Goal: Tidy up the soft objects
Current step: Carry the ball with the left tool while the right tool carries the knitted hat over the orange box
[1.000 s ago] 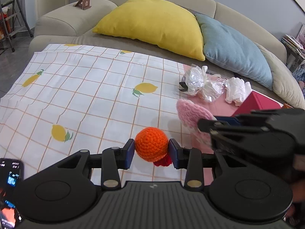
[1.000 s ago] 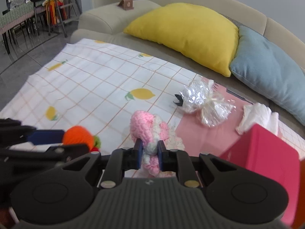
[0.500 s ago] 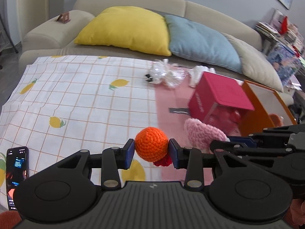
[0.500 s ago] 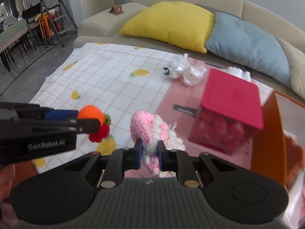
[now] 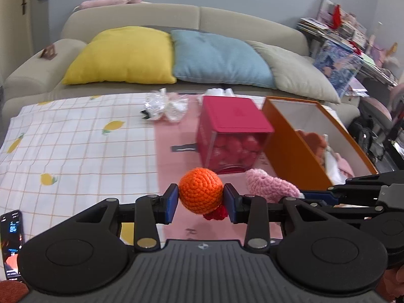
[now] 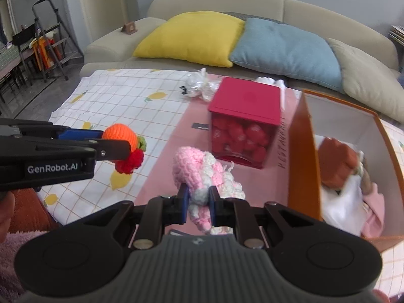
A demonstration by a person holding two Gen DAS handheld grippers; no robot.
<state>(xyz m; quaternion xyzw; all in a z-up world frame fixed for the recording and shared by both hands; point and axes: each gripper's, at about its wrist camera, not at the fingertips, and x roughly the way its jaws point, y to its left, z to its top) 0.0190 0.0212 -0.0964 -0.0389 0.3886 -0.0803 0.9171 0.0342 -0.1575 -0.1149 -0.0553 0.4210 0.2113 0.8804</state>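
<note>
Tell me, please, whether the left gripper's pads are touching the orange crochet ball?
Touching. The left wrist view shows both blue pads of the left gripper pressed against opposite sides of the orange crochet ball, with no gap.

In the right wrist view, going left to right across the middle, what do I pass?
Left gripper → orange crochet ball → pink crochet toy → red box → orange box

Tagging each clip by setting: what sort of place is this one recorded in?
Most likely a home living room. A beige sofa with yellow cushion and blue cushion stands behind a table under a lemon-print cloth. A stepladder stands off to one side.
</note>
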